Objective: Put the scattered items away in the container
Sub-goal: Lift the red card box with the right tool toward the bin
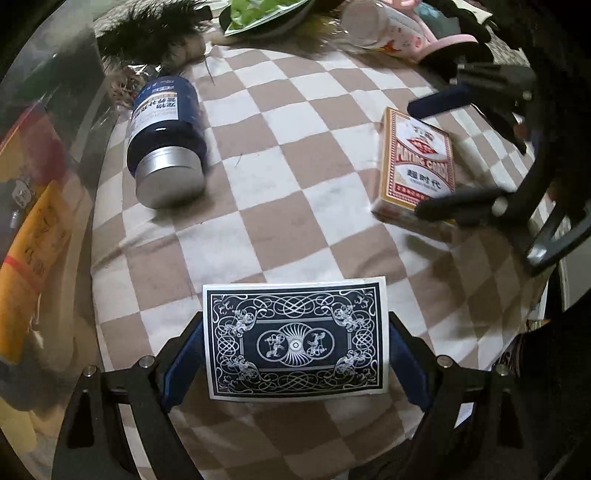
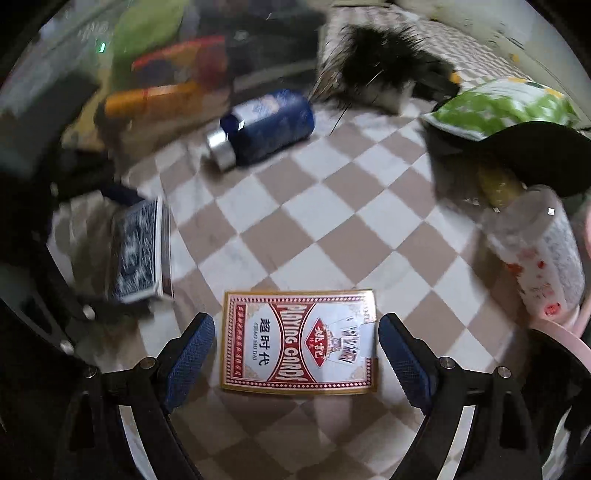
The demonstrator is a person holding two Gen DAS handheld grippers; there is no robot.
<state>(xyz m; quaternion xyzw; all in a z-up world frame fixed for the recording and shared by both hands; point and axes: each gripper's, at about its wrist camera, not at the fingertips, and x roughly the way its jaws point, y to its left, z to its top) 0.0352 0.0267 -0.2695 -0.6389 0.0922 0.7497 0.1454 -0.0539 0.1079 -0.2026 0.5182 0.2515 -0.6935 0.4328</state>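
A blue-backed card deck [image 1: 295, 339] sits between the blue pads of my left gripper [image 1: 295, 354], which is shut on its two short ends; a shadow on the checkered cloth [image 1: 295, 184] shows it held just above. The same deck [image 2: 136, 251] appears blurred at the left of the right wrist view. A red playing-card box [image 2: 299, 343] lies flat on the cloth between the fingers of my right gripper [image 2: 297, 354]. That gripper is open, with a thin gap at each pad. The left wrist view shows the red box [image 1: 417, 166] with the right gripper [image 1: 424, 158] straddling it.
A blue bottle [image 1: 166, 136] with a silver cap lies on its side. Nearby are a black feathery item [image 1: 147, 33], a green packet [image 1: 255, 11] and a white printed cup [image 2: 535, 251]. A clear-walled bin [image 1: 55, 147] holding orange packets stands at the left.
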